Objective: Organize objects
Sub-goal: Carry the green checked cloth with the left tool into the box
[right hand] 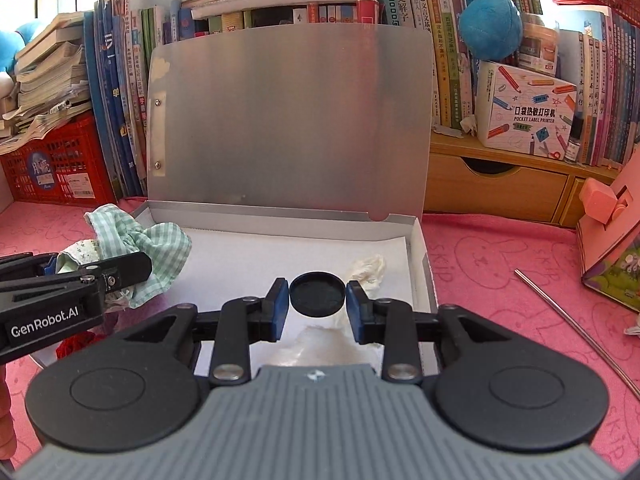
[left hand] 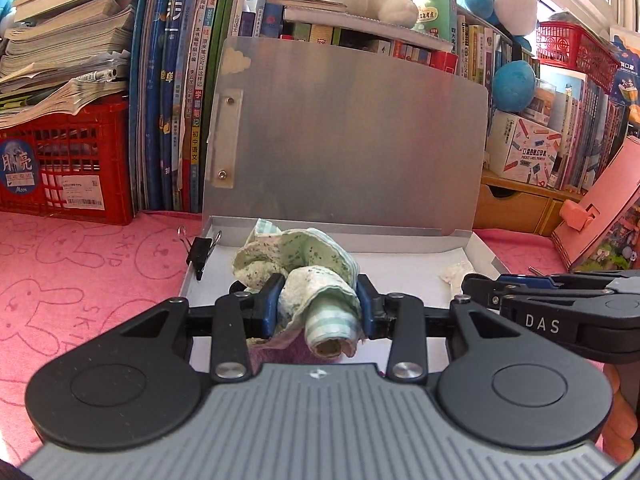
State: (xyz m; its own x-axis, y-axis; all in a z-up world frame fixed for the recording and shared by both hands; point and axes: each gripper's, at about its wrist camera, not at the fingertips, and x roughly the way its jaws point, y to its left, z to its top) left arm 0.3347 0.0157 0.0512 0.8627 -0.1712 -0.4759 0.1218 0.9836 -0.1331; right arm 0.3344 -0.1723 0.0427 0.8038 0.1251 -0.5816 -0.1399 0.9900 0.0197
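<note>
My left gripper (left hand: pixel 318 302) is shut on a crumpled green-and-white cloth (left hand: pixel 296 264), held over the near left part of an open silver box (left hand: pixel 478 246). The same cloth (right hand: pixel 136 248) shows at the left of the right wrist view, with the left gripper's fingers (right hand: pixel 120 270) around it. My right gripper (right hand: pixel 317 300) is shut on a round black cap (right hand: pixel 317 294), its pads pressing both sides, above the white floor of the box (right hand: pixel 240 260). A black binder clip (left hand: pixel 200 250) sits on the box's left rim. A crumpled white tissue (right hand: pixel 366 268) lies inside the box.
The box's lid (right hand: pixel 288 120) stands upright against rows of books. A red crate (left hand: pixel 64 164) under stacked papers stands at the left. A wooden drawer unit (right hand: pixel 496 184), a printer carton (right hand: pixel 524 116), a pink stand (right hand: pixel 608 216) and a metal rod (right hand: pixel 576 324) are at the right on the pink cloth (left hand: pixel 80 264).
</note>
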